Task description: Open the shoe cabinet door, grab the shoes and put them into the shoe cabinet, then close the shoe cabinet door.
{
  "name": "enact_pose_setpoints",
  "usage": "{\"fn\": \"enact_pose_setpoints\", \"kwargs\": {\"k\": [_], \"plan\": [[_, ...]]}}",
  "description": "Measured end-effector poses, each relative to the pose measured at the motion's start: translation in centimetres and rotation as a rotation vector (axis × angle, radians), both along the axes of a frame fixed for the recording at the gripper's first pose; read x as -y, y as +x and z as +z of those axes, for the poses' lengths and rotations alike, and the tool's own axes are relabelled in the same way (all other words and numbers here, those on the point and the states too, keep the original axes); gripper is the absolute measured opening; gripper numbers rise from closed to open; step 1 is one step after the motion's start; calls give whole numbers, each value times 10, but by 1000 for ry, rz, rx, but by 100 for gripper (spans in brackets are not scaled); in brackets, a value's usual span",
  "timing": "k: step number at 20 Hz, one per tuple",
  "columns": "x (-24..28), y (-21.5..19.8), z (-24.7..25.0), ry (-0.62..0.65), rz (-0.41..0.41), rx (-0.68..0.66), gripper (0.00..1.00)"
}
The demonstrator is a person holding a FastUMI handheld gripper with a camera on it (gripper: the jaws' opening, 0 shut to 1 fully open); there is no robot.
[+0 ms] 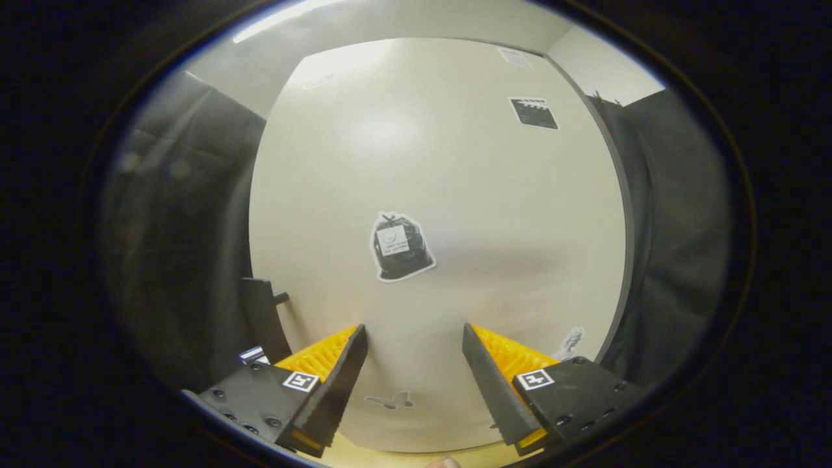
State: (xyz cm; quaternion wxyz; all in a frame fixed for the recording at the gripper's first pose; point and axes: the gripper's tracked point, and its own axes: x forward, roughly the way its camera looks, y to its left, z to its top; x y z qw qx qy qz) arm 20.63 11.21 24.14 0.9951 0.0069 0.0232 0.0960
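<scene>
The big cream-white flat panel of the shoe cabinet door [455,195] stands square ahead of the gripper [415,364], running from about seven o'clock up past one o'clock, its smooth face catching a soft glare near the top. It looks shut: no gap into the cabinet can be seen, and no shoes are in sight from here. The door's dark right edge [623,214] curves down from one o'clock to five o'clock, with black cloth wall [676,221] beyond it; more of that cloth [182,214] hangs off at nine o'clock.

Next down in size, the black bin-bag sticker [400,247] sits dead centre on the door, directly beyond the gap between the fingers at twelve o'clock from them. A smaller black rectangular sticker [533,113] rides high at one o'clock. At eight o'clock, just past the left finger, a dark upright bracket-like piece [263,318] hugs the door's left edge; whether that is the handle cannot be told.

The fingers are spread wide apart with nothing between them, only bare door showing through the gap. A faint grey butterfly sticker [390,400] lies low between them at six o'clock.

The reading here: the opening step is not yet done. What matters is sideways offset. The door's long axis is vertical, and either edge lies well off the fingers' centre line, so the person would need to swing toward an edge to get purchase.
</scene>
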Motion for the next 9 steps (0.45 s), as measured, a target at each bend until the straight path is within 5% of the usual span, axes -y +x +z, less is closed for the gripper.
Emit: {"fn": "enact_pose_setpoints", "kwargs": {"k": [9], "plan": [[-1, -1, -2, 11, -41, 18, 94]]}}
